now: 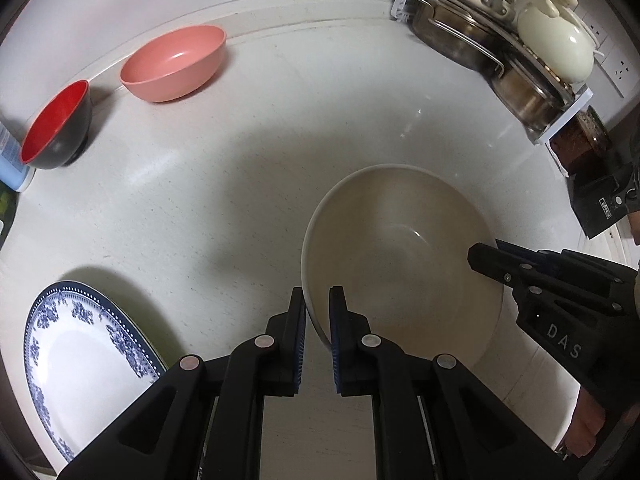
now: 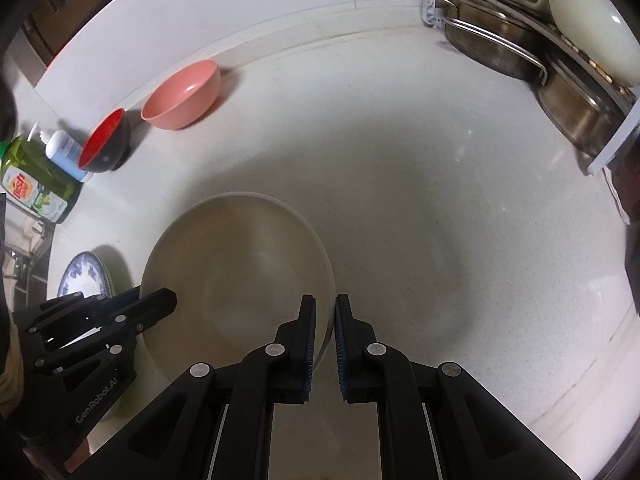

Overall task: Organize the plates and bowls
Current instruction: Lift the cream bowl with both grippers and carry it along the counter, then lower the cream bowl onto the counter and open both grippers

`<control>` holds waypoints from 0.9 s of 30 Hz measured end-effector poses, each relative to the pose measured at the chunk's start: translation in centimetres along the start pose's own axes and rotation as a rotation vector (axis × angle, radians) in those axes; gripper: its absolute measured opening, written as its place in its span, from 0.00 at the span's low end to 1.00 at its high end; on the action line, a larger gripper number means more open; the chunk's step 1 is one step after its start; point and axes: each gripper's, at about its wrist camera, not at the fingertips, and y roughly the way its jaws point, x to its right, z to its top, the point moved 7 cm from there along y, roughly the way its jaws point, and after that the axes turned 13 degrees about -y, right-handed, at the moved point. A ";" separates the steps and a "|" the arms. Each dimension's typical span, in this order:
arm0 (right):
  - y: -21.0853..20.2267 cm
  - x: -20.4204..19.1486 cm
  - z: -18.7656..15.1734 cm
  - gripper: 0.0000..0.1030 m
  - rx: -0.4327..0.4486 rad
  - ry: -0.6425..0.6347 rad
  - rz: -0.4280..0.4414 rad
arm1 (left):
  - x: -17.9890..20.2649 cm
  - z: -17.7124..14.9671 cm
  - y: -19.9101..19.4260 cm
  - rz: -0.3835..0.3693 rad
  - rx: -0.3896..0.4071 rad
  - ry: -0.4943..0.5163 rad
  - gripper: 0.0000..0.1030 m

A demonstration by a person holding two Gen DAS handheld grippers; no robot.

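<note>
**Both grippers on the big bowl's rim**

Currently the cream bowl (image 1: 400, 256) sits near centre on the counter (image 1: 240, 184). Left gripper (image 1: 318, 300) straddles the bowl's left rim, jaws narrowed onto the wall; right gripper (image 2: 325, 308) straddles the right rim likewise. Judgement: lift evenly, keeping both sides level so the rim doesn't slip. Both tools point forward and down. Far left: red-and-black bowl (image 1: 56, 128), pink bowl (image 1: 174, 62); near left: blue-patterned plate (image 1: 80, 360).
</note>
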 end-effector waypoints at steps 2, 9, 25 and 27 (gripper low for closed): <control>0.1 0.1 -0.2 0.11 -0.005 -0.002 0.000 | 0.2 -0.1 0.1 0.004 -0.001 -0.001 0.12; 0.6 0.3 -0.2 0.11 -0.017 -0.019 0.011 | 0.1 -0.5 0.3 0.014 -0.012 -0.014 0.13; 0.3 0.4 -0.1 0.13 0.001 -0.061 0.020 | -0.3 -0.6 -0.3 0.022 0.004 -0.044 0.24; -0.1 0.5 0.1 0.20 0.017 -0.061 0.011 | -0.7 -0.1 -0.9 0.033 0.031 -0.051 0.33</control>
